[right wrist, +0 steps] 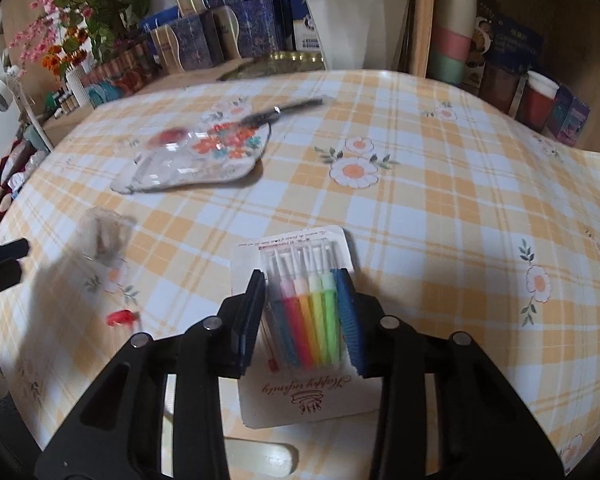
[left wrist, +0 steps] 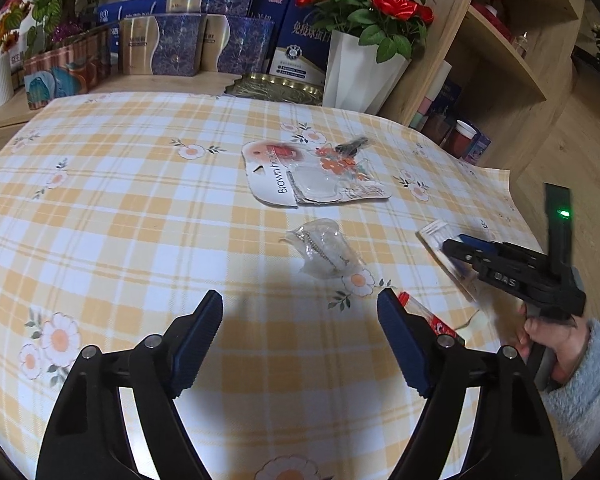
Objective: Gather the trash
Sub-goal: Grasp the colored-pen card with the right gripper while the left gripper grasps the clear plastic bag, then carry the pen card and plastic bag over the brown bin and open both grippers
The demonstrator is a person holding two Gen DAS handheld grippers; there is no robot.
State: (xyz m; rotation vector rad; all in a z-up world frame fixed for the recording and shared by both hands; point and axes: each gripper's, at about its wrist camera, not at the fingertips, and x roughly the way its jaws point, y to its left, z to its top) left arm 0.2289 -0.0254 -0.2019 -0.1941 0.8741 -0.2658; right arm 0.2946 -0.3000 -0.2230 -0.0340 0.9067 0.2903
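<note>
Lying flat on the checked tablecloth (left wrist: 140,208), well up the table, the hook blister card (left wrist: 300,176) is the biggest piece of trash: stiff card under a springy clear bubble, light, best taken by a card edge, since the bubble would likely slip or crush. Nearer the right-hand table edge lies the brush pack (right wrist: 300,320), a card with a ridged clear blister over coloured handles. The right gripper (right wrist: 300,320) straddles that blister, its jaws narrowed close against both sides, though I cannot tell whether the pads press yet; the ridge looks like a sound hold, rigid enough not to buckle. Smaller still, the crumpled clear wrapper (left wrist: 326,250) sits mid-table ahead of the left gripper (left wrist: 300,340), whose jaws stand wide with nothing between them. It looks featherlight, soft and slick, so pinching it across the bunched middle seems wisest.
</note>
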